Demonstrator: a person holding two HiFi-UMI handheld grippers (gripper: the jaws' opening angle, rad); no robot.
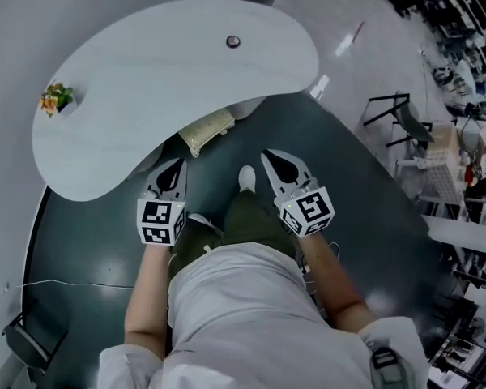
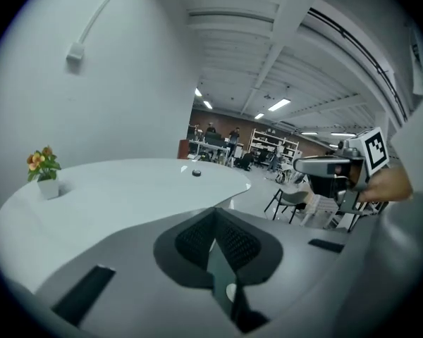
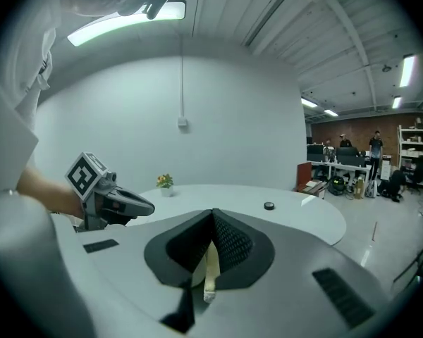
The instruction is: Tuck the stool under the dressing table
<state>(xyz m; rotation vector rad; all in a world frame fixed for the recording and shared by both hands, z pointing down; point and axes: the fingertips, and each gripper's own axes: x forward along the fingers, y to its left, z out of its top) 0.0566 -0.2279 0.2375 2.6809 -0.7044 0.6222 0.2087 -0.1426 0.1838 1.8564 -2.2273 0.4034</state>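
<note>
The white kidney-shaped dressing table (image 1: 146,87) fills the upper left of the head view. Under its near edge only a cream cushion of the stool (image 1: 206,130) shows; the rest is hidden beneath the top. My left gripper (image 1: 178,163) hangs just in front of the table's edge, jaws shut and empty. My right gripper (image 1: 267,155) is level with it to the right, also shut and empty. In the left gripper view the shut gripper (image 2: 215,213) looks over the table top (image 2: 127,196). The right gripper view shows the same table (image 3: 282,220) beyond its shut gripper (image 3: 213,213).
A small potted flower (image 1: 57,99) stands at the table's left end and a dark round object (image 1: 233,41) near its far edge. My white shoe (image 1: 247,177) is between the grippers. A black chair frame (image 1: 397,116) and shelving (image 1: 470,160) stand to the right.
</note>
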